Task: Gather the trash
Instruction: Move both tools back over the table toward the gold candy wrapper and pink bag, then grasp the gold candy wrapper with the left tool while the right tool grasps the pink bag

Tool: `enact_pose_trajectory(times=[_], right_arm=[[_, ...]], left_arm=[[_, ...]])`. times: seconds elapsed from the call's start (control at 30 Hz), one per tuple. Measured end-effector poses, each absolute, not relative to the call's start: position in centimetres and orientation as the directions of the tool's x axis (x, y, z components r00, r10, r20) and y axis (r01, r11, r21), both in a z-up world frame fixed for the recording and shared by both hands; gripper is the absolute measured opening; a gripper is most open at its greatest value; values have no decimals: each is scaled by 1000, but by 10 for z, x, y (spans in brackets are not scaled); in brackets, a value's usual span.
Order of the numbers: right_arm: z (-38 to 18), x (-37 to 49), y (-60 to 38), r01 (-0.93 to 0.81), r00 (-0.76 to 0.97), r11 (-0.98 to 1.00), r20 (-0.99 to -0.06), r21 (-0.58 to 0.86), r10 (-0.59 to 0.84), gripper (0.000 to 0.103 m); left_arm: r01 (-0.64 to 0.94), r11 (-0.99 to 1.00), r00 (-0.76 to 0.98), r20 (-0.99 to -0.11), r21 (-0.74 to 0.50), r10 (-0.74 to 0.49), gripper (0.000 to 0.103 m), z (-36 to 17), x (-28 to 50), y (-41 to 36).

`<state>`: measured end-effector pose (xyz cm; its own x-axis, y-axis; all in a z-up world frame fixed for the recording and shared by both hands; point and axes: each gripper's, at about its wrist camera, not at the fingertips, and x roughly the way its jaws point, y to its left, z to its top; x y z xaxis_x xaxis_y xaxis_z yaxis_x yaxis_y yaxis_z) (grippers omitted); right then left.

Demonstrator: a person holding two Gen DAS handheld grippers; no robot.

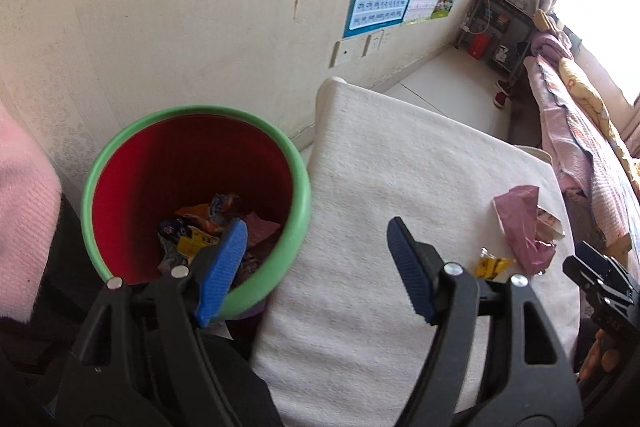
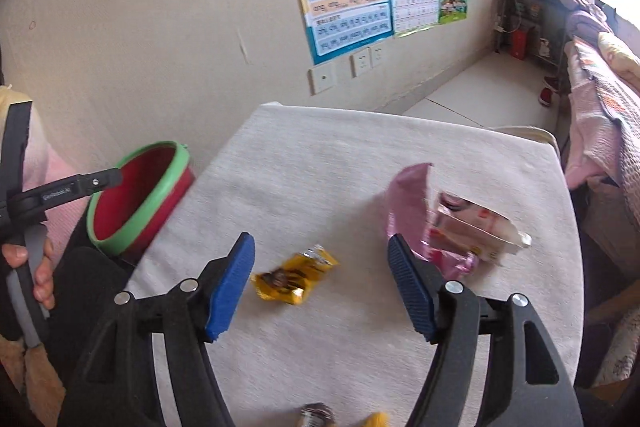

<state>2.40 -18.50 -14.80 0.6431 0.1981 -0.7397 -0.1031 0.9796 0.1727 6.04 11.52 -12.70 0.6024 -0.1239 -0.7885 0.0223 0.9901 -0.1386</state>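
The left tongs (image 1: 316, 267) stood spread with nothing between them, one blue pad over the near rim of the red bin (image 1: 192, 163) with its green lip. The bin stood just left of the tabletop (image 1: 360, 187), which was covered in a white cloth, and held several crumpled wrappers (image 1: 200, 231). The right tongs (image 2: 320, 283) were also spread and empty, above the cloth. Between their pads, lying on the tabletop, was a yellow wrapper (image 2: 294, 277). Farther right lay a pink bag (image 2: 412, 211) touching a torn packet (image 2: 476, 227). At the near edge sat something small, possibly more wrappers, too cut off to tell.
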Motion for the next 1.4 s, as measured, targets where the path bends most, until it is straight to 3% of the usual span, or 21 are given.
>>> enact_pose_trajectory(times=[0.2, 0.37, 0.5, 0.53, 0.57, 0.63, 0.9, 1.4], right_arm=[[-156, 16, -252, 94, 652, 954, -741, 285, 158, 67], [-161, 17, -261, 112, 625, 943, -760, 312, 177, 67], [-157, 15, -264, 113, 638, 940, -749, 321, 179, 67], [-158, 15, -265, 118, 640, 939, -748, 323, 177, 68], [-159, 16, -264, 124, 641, 938, -748, 324, 173, 68], [-160, 15, -268, 139, 640, 934, -750, 329, 169, 68], [-166, 20, -264, 148, 614, 930, -768, 337, 181, 68], [-178, 23, -264, 180, 596, 927, -787, 328, 162, 68]], left_arm=[[161, 977, 521, -829, -137, -202, 70, -146, 45, 45], [298, 939, 420, -860, -170, -289, 70, -170, 48, -21], [375, 916, 366, -884, -146, -290, 68, -197, 61, -68], [381, 914, 349, -894, -139, -282, 57, -205, 64, -76], [383, 914, 330, -904, -135, -272, 40, -213, 67, -81], [374, 915, 296, -916, -151, -272, 23, -223, 68, -84], [378, 916, 368, -887, -132, -280, 21, -199, 30, -57], [315, 930, 331, -897, -188, -293, 21, -207, 23, -26]])
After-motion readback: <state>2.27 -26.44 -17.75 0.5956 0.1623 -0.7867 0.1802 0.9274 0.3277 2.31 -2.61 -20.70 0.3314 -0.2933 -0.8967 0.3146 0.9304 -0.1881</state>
